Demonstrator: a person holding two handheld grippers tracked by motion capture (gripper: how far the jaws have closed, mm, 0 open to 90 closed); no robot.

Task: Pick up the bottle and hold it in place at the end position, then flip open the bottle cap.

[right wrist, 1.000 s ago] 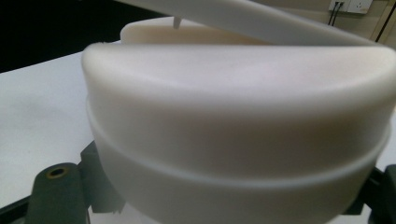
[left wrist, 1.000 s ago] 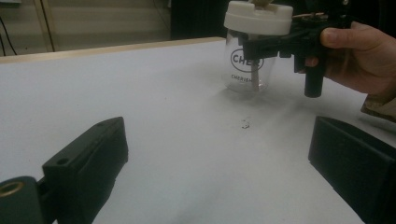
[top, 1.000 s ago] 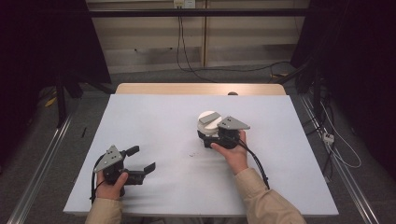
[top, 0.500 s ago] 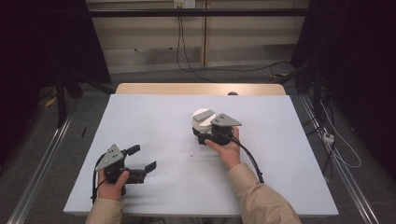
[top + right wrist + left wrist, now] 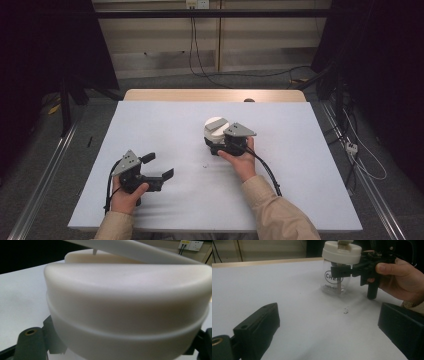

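A clear glass jar (image 5: 336,281) with dark lettering and a wide white lid (image 5: 342,251) stands on the white table (image 5: 165,125) right of centre. My right gripper (image 5: 214,140) is shut on the jar just under the lid, and one black jaw crosses the glass in the left gripper view. Seen from the right gripper view, the lid (image 5: 125,302) is very close, with a white flap raised above it. My left gripper (image 5: 159,166) rests low at the front left, open, with nothing between its jaws; it faces the jar (image 5: 216,126).
A tiny dark speck (image 5: 204,165) lies on the table between the two grippers. A bare wooden strip (image 5: 200,95) runs along the far table edge. Metal rails (image 5: 45,175) and cables (image 5: 360,160) lie on the floor at both sides.
The right gripper and the jar have shifted a little to the left. The left gripper has kept still.
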